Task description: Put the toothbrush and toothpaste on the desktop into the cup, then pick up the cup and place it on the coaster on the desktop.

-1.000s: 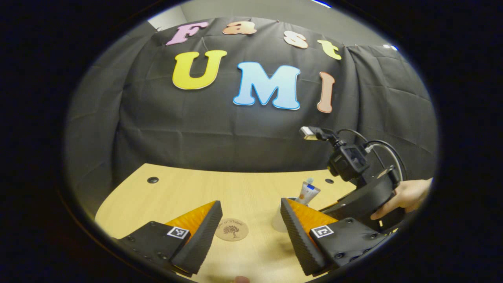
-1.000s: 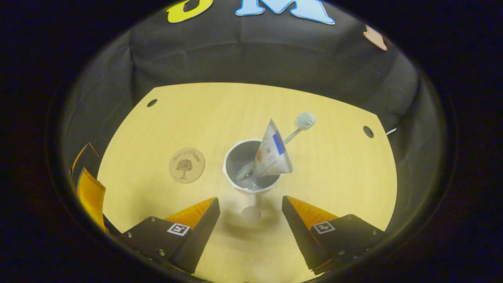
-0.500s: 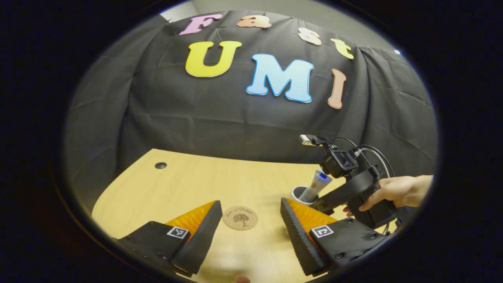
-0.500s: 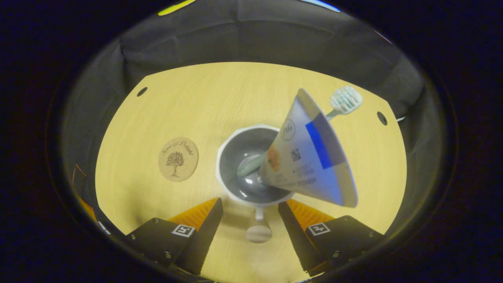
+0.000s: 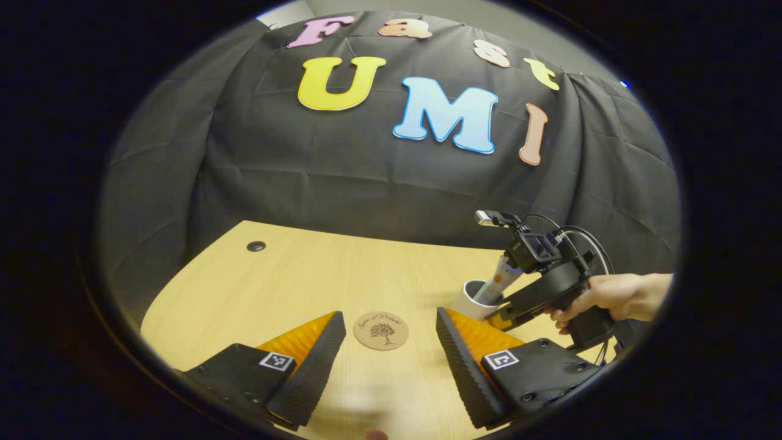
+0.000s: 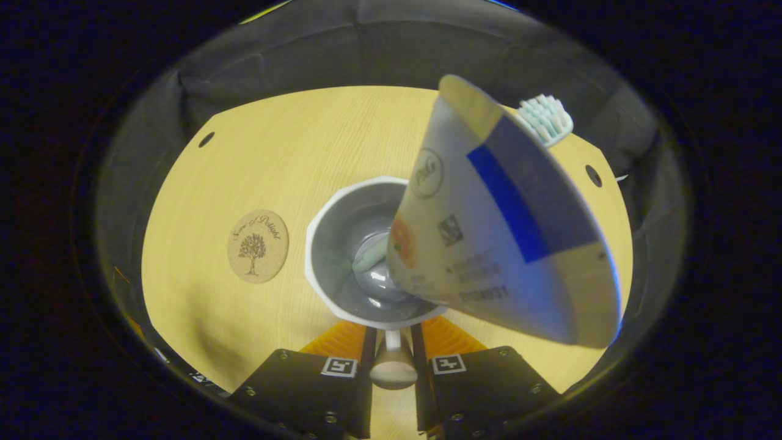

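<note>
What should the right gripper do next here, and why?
Probably lift the cup straight up a little. The right gripper looks closed on the cup's handle, the toothbrush and toothpaste already stand inside it, and the coaster lies bare beside it on the desktop.

- Cup [image 6: 342, 244] — white rim, grey inside, with a small handle [image 6: 391, 360] on its near side; it stands upright on the wooden desktop.
- Toothpaste [image 6: 501, 226] — white tube with a blue band, cap down in the cup, leaning.
- Toothbrush [image 6: 544, 119] — pale green, bristled head up, behind the tube.
- Coaster [image 6: 258, 245] — round cork disc with a tree print, flat beside the cup, not touching.
</note>
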Demonstrator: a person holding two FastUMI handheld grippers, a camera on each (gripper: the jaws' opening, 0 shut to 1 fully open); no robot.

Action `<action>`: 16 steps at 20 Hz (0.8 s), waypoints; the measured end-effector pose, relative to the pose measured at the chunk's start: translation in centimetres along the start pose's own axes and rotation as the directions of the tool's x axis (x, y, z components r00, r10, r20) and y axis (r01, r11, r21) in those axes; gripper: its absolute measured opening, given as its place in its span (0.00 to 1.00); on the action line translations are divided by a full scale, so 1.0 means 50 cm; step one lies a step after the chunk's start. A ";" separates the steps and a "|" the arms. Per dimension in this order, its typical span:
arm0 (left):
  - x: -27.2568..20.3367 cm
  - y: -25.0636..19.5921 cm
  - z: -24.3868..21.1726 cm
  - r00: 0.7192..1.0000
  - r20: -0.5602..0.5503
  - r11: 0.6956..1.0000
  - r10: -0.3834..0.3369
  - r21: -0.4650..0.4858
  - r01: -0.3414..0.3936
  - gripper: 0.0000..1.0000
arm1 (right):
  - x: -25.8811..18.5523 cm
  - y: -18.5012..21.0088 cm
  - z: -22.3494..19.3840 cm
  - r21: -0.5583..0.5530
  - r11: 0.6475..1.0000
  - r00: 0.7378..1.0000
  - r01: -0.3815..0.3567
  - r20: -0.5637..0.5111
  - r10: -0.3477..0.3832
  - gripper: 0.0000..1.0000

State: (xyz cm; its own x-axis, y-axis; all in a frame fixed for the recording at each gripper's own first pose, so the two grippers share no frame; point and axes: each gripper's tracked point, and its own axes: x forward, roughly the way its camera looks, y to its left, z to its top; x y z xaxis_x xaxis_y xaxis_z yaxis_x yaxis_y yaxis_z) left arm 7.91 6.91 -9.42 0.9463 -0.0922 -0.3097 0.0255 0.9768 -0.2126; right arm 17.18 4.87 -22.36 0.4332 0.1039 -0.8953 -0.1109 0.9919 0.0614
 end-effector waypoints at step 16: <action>-0.057 0.056 -0.024 0.998 -0.007 0.998 0.060 -0.027 -0.060 0.99 | -0.042 0.090 0.006 -0.110 0.993 0.994 -0.044 0.090 0.054 0.25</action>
State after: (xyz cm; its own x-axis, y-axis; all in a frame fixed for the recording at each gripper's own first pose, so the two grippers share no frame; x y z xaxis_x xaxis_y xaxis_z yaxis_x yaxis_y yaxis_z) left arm 4.89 9.69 -10.25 0.9440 -0.0344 -0.3283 -0.0405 0.9750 -0.2184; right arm 16.03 9.12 -20.08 0.5056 0.1631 -0.8472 -0.2273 0.9725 0.0516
